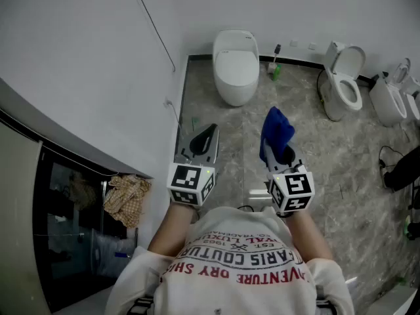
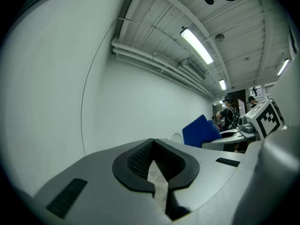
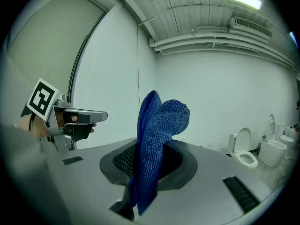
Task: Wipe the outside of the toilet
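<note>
Blue cloth [image 3: 161, 121] end hidden in right gripper [image 3: 147, 165], white fixture [image 1: 413, 100] cropped

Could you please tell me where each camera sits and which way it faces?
Head view: on the person's head, steeply down at floor, toilet; left tool, right tool, forearms, shirt show.
Left gripper view: on left tool, along shut, empty jaws toward wall, ceiling.
Right gripper view: on right tool, along jaws clamping blue cloth toward wall.
Shared: each gripper view shows the other tool.
</note>
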A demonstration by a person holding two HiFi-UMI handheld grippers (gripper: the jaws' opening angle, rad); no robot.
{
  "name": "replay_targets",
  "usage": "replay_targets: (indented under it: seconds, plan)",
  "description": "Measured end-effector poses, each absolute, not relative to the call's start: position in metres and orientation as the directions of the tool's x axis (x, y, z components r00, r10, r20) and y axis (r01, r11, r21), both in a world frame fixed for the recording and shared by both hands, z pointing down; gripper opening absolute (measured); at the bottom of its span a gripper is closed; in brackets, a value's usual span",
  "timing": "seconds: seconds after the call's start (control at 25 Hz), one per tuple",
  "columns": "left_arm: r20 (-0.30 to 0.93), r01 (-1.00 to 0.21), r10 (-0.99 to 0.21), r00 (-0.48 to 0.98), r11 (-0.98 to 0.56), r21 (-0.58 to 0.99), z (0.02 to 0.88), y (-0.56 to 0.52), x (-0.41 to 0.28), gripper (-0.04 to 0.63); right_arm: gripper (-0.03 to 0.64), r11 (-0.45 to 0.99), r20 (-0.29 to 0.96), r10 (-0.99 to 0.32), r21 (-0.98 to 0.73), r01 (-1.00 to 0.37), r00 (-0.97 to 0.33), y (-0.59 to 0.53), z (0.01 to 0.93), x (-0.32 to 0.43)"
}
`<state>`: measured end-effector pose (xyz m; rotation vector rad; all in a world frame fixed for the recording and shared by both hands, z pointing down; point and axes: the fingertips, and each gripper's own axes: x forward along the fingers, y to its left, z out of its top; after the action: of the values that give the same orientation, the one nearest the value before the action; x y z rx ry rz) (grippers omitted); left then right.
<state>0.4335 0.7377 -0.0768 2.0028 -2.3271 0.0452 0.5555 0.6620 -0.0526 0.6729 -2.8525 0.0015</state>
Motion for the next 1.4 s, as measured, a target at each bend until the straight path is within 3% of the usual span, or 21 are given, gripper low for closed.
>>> replay_targets:
  seconds: [0.48, 0.96, 1.4]
  plan:
    - [0.083, -0.985, -0.983, -0.164, 0.167, 0.032, -0.069, 0.75, 0.418, 0.006, 0.077, 0.896, 0.21, -0.439, 0.028, -0.443, -0.874, 0.664, -0.046, 0.549]
    - [0.136, -0.97, -0.969, -0.205, 0.22, 0.107, -0.042, 0.749, 0.385, 0.006, 0.077, 0.869, 0.238, -0.454, -0.094, -0.486, -0.859, 0.644, -0.032, 0.539]
    - [0.189, -0.938, -0.934, -0.303, 0.327, 0.112, -0.021, 0.645, 0.33, 0.006, 0.077, 0.909, 0.26, -0.365, -0.11, -0.403, -0.894, 0.514, -0.01, 0.482]
